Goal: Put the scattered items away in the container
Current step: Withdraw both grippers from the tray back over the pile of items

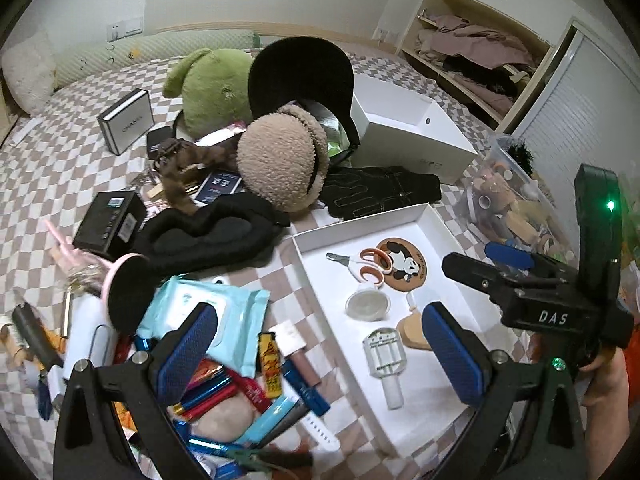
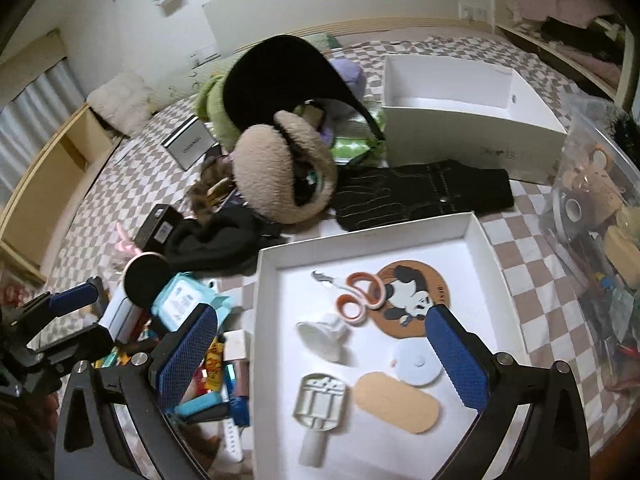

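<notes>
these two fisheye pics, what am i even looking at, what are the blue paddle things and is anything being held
The blue paddles are the padded fingers of two handheld grippers; a person holds one in each hand, and no robot arm is involved. Each picture comes from a camera mounted on one gripper, looking forward along its fingers.

In the left wrist view, the left gripper is open and empty above a pile of small items on a checkered bed cover. The right gripper shows at the right edge of that view.

In the right wrist view, the right gripper is open and empty above a shallow white tray. In the tray lie scissors, a round panda coaster and a few small pieces.

Beside the tray are beige earmuffs, a black glove and a blue wipes pack.
</notes>
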Demonstrator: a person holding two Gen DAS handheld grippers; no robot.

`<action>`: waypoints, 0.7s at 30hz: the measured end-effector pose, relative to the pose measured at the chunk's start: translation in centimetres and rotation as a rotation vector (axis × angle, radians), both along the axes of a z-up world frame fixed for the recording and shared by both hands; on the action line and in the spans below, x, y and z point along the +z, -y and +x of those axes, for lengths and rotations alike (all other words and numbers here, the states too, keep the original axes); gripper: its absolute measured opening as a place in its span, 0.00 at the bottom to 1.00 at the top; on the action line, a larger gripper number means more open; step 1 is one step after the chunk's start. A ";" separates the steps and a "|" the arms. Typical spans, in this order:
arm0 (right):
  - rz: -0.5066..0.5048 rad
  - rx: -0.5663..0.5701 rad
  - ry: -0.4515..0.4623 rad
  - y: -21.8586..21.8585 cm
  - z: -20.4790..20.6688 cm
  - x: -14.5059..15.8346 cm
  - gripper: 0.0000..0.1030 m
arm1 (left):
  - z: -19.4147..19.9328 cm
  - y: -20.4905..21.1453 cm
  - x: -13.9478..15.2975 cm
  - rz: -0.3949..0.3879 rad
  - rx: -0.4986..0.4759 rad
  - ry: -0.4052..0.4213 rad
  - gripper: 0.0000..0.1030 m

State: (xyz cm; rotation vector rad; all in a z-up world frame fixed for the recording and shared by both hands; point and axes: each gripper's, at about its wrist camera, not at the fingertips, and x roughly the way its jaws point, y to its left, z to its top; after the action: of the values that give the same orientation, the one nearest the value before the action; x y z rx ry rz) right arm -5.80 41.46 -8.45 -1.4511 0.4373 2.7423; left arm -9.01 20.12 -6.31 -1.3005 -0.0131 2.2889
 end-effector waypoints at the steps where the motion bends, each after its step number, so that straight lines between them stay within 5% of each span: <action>1: -0.003 0.008 -0.001 0.4 0.0 0.1 1.00 | 0.3 0.4 0.2 0.000 0.001 -0.003 1.00; 21: -0.047 0.183 0.034 8.7 -0.1 0.3 1.00 | 3.9 9.1 1.4 -0.036 0.064 -0.029 1.00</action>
State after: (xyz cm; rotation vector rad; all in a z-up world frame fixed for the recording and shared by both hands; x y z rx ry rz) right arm -5.89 32.80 -8.10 -1.6238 0.3887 2.8578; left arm -5.11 11.02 -4.87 -1.3026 -0.0032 2.3722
